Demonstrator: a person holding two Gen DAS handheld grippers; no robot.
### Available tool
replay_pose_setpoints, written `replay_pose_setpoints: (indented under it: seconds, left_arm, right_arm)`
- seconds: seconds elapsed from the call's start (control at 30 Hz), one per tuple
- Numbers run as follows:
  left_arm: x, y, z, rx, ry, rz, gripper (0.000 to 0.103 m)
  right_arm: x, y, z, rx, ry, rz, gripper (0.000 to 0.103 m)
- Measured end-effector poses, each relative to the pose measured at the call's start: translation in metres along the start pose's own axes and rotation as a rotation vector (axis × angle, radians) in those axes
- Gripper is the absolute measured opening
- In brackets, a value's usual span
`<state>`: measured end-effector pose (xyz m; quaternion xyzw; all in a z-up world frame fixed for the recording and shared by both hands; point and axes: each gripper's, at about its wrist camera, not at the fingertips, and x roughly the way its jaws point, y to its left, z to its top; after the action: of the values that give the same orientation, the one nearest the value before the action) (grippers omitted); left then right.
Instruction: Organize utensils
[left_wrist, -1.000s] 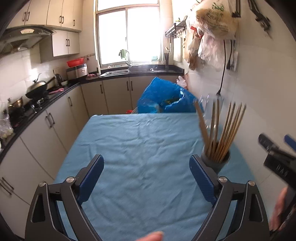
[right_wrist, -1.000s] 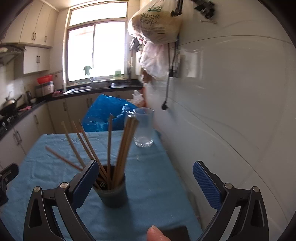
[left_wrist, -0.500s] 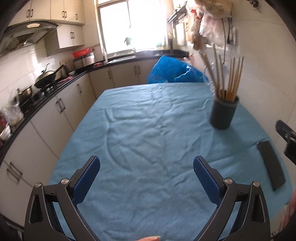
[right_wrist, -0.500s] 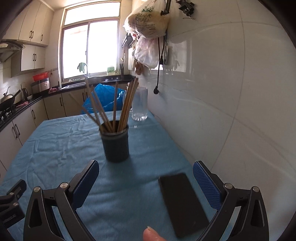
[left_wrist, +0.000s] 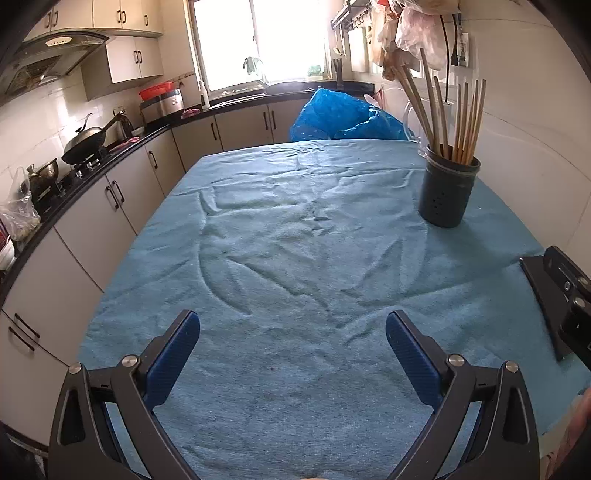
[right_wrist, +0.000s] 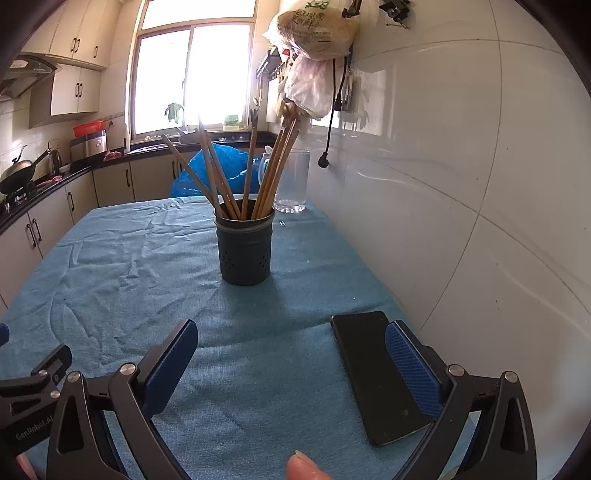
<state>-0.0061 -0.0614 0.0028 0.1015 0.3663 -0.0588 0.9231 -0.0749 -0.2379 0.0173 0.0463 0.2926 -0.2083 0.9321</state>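
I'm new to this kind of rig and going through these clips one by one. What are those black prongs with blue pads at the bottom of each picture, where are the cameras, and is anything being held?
There is no robot: a person carries a hand-held two-finger tool in each hand, with a wide-angle camera on each looking along its fingers. One picture looks past the left gripper, the other past the right gripper. Both are open and hold nothing. Below them is a table with a blue cloth. On it stand a dark holder full of chopsticks and a clear glass; a black phone lies flat near the right gripper.
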Motion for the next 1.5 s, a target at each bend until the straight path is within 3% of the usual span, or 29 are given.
replay_pose_setpoints:
  seconds: [1.5]
  left_arm:
    - [0.0011, -0.0012, -0.0029, -0.008, 0.012, 0.007, 0.1]
  right_arm:
    - [0.0076, 0.0016, -0.0087, 0.017, 0.038, 0.018, 0.103]
